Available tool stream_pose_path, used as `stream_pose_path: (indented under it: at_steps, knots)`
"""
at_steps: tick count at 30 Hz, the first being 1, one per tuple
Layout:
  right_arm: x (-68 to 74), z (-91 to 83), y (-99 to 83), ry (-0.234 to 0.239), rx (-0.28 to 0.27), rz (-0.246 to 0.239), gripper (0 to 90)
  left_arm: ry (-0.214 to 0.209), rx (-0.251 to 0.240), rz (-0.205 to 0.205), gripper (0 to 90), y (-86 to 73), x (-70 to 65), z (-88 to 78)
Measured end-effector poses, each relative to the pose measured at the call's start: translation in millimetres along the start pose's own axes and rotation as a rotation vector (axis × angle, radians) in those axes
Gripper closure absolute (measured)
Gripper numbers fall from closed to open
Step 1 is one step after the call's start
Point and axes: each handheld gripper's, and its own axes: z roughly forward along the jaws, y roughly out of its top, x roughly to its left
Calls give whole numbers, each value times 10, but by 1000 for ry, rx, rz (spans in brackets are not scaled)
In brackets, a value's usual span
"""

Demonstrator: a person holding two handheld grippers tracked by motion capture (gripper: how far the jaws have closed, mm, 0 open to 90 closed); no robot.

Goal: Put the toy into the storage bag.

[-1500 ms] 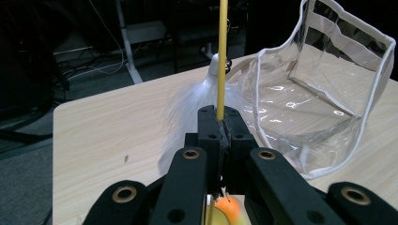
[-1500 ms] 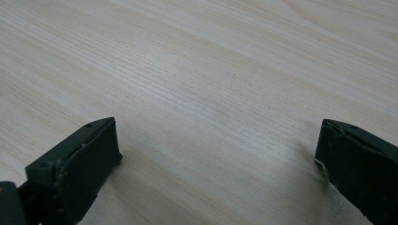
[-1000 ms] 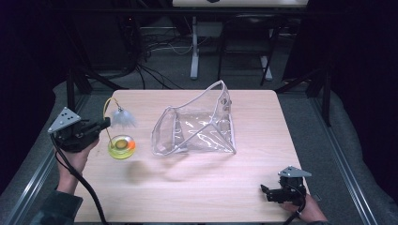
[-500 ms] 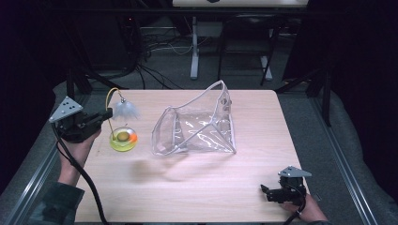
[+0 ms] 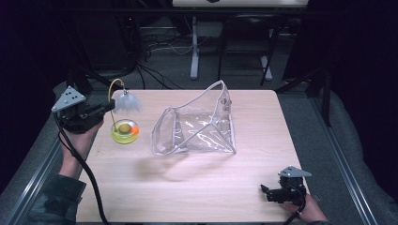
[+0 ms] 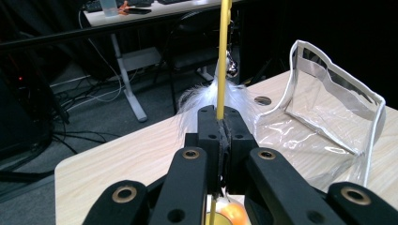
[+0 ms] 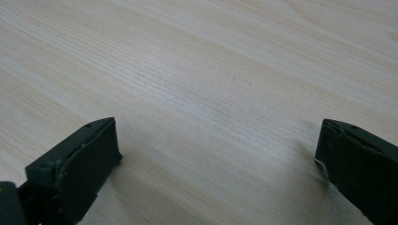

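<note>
Left gripper view shows my left gripper (image 6: pixel 220 123) with its jaws pressed together on the thin yellow wire stem (image 6: pixel 223 56) of a cat toy. The stem runs up between the pads and out the top of the view, and down past them toward the toy's yellow and orange base (image 6: pixel 228 214) just below the jaws. The toy's white feather tuft (image 6: pixel 202 98) hangs right behind the jaws.

From the high view, my left gripper (image 5: pixel 109 107) is at the left edge of the wooden table (image 5: pixel 197 187), level and pointing toward the clear plastic pouch (image 5: pixel 197 126). The stem (image 5: pixel 112 91) arches up from the round base (image 5: pixel 125 131), and the feather tuft (image 5: pixel 127 101) dangles from its tip, above the base. The base is left of the pouch, near it but apart. The pouch stands in the middle of the table, its white-trimmed mouth gaping upward.

My right gripper (image 5: pixel 265 191) is well apart from the pouch, at the near right corner of the table. In the right gripper view its jaws are spread wide with nothing between them, just bare tabletop (image 7: pixel 211 93).
</note>
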Motion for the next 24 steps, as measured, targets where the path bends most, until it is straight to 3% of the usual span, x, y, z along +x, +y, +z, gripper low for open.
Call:
stream_pose_path:
  at_steps: [24]
  knots:
    - [-2,0,0,0,1,-2,0,-21,-6,30,885,274,-49,271]
